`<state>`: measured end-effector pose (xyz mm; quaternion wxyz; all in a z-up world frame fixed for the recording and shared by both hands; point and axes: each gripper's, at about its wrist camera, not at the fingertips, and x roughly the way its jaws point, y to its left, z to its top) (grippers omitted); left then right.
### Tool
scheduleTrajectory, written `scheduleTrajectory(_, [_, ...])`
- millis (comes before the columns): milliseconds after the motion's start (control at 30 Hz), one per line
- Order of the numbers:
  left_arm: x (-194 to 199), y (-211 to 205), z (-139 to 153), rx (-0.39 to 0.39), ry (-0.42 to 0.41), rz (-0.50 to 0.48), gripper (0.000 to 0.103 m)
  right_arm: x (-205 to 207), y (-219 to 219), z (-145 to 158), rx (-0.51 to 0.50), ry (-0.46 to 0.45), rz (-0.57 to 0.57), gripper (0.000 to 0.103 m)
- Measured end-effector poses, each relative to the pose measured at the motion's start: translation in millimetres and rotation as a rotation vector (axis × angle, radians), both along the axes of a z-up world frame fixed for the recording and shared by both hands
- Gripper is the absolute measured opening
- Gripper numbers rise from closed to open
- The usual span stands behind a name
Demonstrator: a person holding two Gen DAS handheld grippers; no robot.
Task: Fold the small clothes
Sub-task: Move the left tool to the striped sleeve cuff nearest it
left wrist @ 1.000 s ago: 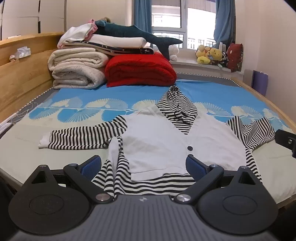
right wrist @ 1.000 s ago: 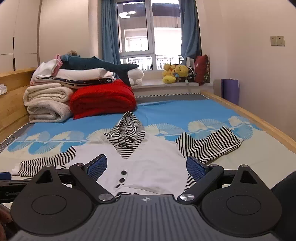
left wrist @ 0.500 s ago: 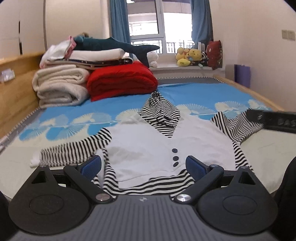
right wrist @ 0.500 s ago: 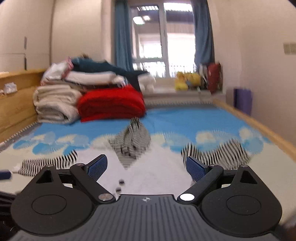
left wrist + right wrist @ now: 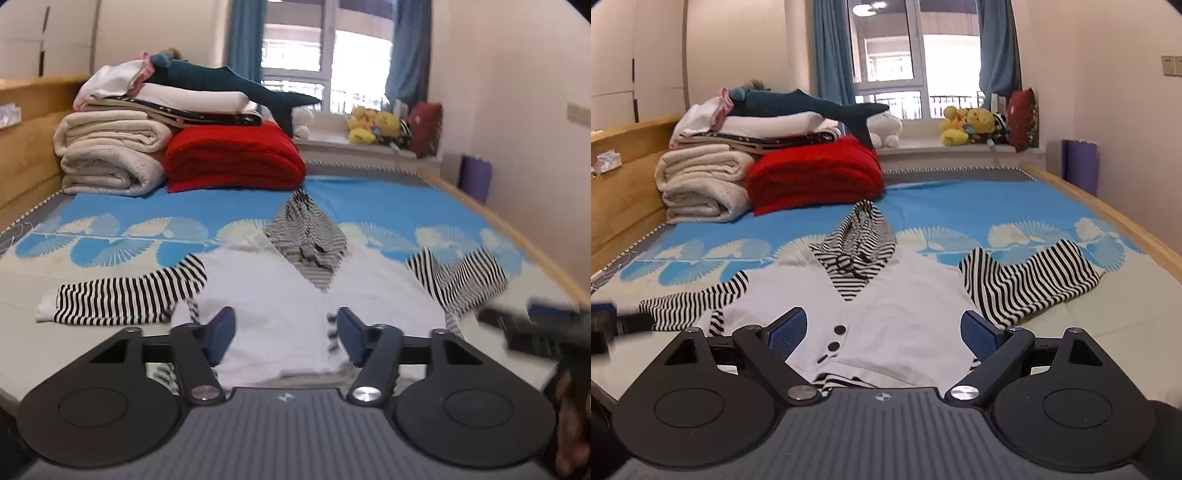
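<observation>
Here a white top [image 5: 908, 306] with striped sleeves lies flat on the bed [image 5: 979, 206]. The left gripper [image 5: 282, 334] has just been closing, nothing between its jaws. The right gripper [image 5: 882, 334] hangs released above the top.

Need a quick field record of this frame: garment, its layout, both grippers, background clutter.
garment: small hooded top, white body, black-and-white striped sleeves and hood
layout: flat on the bed, face up, unfolded, sleeves spread to both sides, hood pointing toward the window
left gripper: jaws partly open, have just been closing, over the white front near the hem; pads not visibly pinching cloth
right gripper: jaws wide open above the hem, nothing held
background: folded blankets, red blanket, plush shark
</observation>
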<state>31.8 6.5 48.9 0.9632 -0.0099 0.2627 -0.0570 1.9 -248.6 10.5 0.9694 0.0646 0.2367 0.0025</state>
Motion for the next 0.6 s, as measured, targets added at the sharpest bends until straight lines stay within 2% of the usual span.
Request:
scheduleTrajectory(133, [66, 41, 1, -0.040, 0.004, 0.069, 0.046, 9, 9, -8, -0.038, 0.025, -0.001, 0.089])
scheduleTrajectory(233, [138, 81, -11, -0.071, 0.055, 0.174, 0.039, 12, 11, -9, -0.063, 0.028, 0.002, 0.084])
scheduleTrajectory(367, [210, 141, -38, -0.068, 0.108, 0.310, 0.039, 17, 7, -15, -0.074, 0.062, -0.025, 0.084])
scheduleTrajectory(433, [240, 180, -62, -0.056, 0.156, 0.426, 0.040, 20, 7, -18, -0.092, 0.076, -0.027, 0.084])
scheduleTrajectory(500, [259, 219, -89, -0.069, 0.243, 0.551, 0.044, 24, 8, -19, -0.113, 0.083, -0.026, 0.084])
scheduleTrajectory(567, [276, 260, -113, -0.121, 0.351, 0.710, 0.047, 29, 10, -20, -0.122, 0.085, -0.024, 0.084])
scheduleTrajectory(600, [280, 276, -122, -0.136, 0.375, 0.755, 0.053, 32, 11, -22, -0.129, 0.090, -0.022, 0.084])
